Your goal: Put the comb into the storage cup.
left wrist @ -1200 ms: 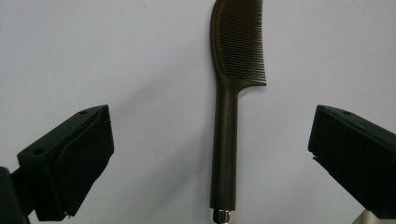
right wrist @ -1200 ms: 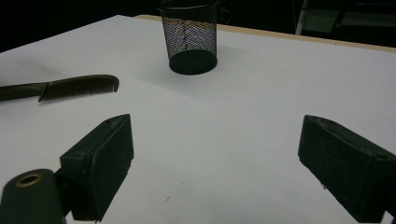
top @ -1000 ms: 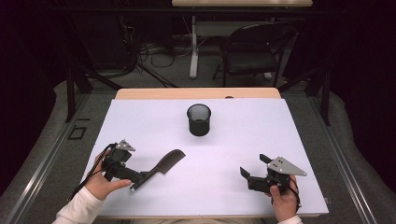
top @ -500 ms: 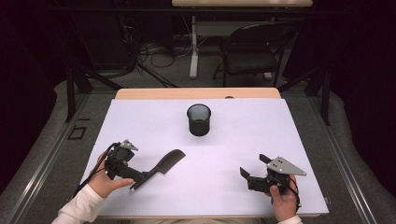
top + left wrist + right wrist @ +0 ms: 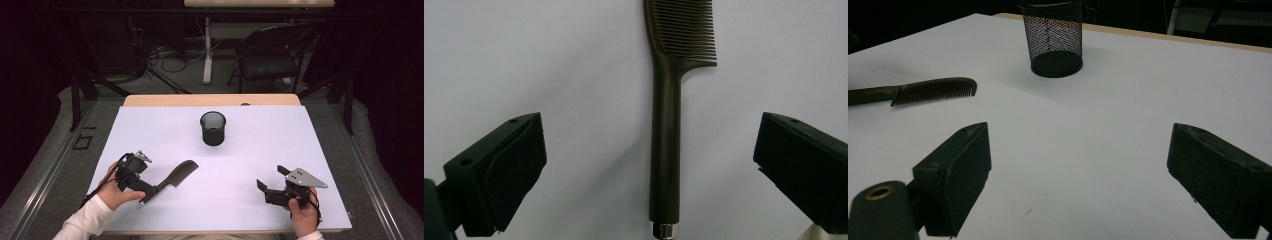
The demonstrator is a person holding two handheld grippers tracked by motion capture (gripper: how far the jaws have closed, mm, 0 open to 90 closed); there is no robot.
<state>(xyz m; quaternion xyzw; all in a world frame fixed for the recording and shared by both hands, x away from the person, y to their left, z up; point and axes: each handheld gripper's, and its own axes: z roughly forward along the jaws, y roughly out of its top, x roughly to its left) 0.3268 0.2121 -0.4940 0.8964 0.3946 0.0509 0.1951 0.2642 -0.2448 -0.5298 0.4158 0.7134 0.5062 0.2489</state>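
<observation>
The left gripper [image 5: 145,190] sits low over the near left of the white table [image 5: 280,140], its jaws spread wide on either side of the handle of a dark comb [image 5: 667,150], which lies flat on the sheet with its teeth pointing away toward the middle of the table; the jaws do not touch it. The right gripper [image 5: 267,186] rests near the front right edge, jaws likewise apart with nothing between them. The likely trouble is the grip itself: the handle is slim and lies flat against the table, so jaws closing a little too high could skid over it or pinch only its metal-capped end [image 5: 665,231], leaving the comb to pivot or drop once lifted. Jaws pressed too low could scrape the sheet instead. A black mesh cup [image 5: 213,128] stands upright toward the far middle, well apart from the comb; from the high view it looks empty.
</observation>
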